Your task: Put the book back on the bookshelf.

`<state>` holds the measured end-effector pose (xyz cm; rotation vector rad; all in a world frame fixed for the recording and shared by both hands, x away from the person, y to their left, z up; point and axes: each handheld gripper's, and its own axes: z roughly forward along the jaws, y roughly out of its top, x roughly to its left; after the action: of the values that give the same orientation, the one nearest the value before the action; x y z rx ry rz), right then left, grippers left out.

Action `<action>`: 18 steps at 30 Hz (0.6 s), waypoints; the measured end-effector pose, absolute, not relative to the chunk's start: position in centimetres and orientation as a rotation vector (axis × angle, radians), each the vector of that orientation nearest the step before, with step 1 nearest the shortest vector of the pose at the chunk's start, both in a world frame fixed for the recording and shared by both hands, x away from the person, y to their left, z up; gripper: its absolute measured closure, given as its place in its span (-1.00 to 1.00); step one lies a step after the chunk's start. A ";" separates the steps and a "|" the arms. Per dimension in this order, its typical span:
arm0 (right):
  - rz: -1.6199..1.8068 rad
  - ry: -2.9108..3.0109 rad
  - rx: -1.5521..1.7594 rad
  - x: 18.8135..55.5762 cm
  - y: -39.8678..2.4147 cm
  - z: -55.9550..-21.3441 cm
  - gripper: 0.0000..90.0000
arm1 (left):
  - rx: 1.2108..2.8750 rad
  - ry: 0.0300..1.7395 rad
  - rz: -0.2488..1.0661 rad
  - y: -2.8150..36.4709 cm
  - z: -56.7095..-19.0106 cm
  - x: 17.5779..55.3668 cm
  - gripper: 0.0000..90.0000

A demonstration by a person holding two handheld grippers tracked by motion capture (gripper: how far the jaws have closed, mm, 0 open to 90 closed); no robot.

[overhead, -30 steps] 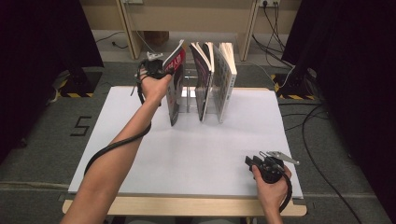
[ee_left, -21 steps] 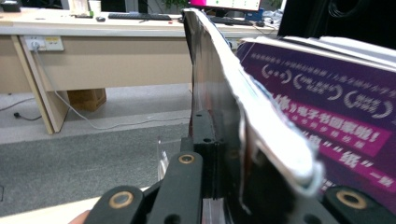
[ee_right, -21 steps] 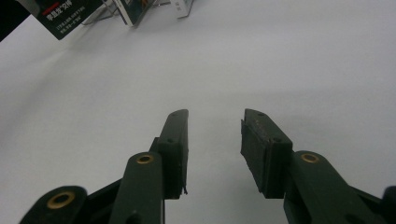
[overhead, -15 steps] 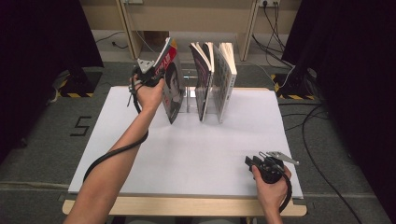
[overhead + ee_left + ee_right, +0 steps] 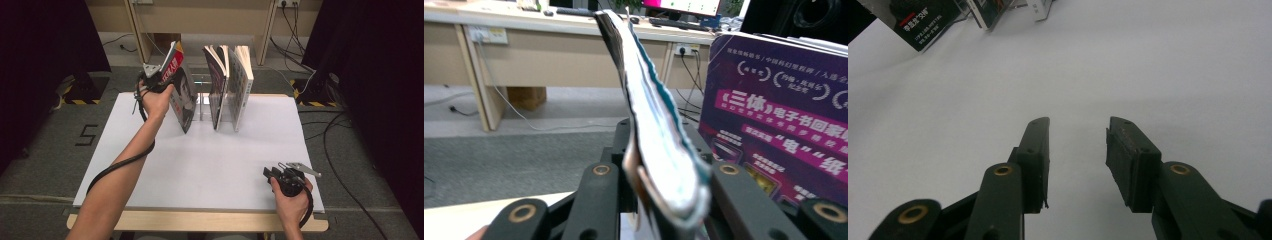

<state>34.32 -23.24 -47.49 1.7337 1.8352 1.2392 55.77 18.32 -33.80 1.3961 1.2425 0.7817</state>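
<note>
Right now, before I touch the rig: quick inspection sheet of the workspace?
Surface: white table, bare in front of the books.
Job's things: leaning book at the left of a clear rack; two upright books in the rack.
Clutter: nothing seen.
Grippers: left gripper at the leaning book's top, jaws have just been opening, book between them. Right gripper low over the table's near right corner, jaws open, nothing between.
Cables: left gripper's cable trails along the forearm; loose floor cables to the right.
Surroundings: grey floor with a 5 mark, dark curtains, wooden desk behind.
</note>
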 end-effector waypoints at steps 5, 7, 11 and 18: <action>1.235 1.836 1.728 34.3 -23.3 -47.5 0.36 | 1.381 1.265 0.744 18.5 -33.8 55.8 0.60; 1.238 1.837 1.733 34.3 -23.3 -47.5 0.36 | 1.380 1.272 0.731 18.6 -33.9 55.8 0.59; 1.236 1.841 1.732 34.3 -23.2 -47.6 0.36 | 1.378 1.286 0.706 18.8 -34.3 55.9 0.56; 1.234 1.850 1.728 34.4 -23.2 -47.6 0.36 | 1.400 1.308 0.683 19.0 -34.6 56.1 0.83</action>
<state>34.41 -23.18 -47.63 1.7280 1.8497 1.2345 56.07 19.00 -34.61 1.4000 1.3082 0.6829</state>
